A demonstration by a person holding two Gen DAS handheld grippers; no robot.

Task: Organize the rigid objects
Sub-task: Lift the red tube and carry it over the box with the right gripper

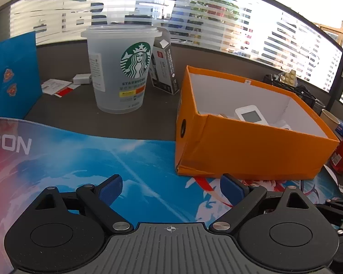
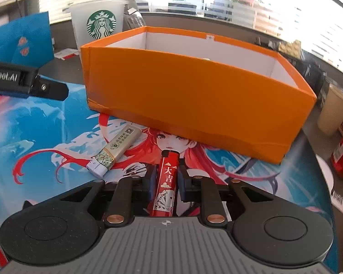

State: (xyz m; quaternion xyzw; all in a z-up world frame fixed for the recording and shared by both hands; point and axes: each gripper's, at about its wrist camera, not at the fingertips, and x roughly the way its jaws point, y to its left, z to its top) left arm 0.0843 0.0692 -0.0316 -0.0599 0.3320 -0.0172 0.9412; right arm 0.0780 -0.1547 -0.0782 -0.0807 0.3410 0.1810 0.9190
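While left tongs (image 1: 171, 188) gape, right tongs (image 2: 165, 180) clamp red lighter (image 2: 165, 182).

You get strong daylight from the blinds (image 1: 217, 22) behind the tabletop (image 1: 80, 105); they blow out to white in the right wrist view. The box (image 2: 194, 96) stays evenly lit, casting a soft shadow at its base. Fisheye bending curves straight lines toward the dark corners. The far background is soft.
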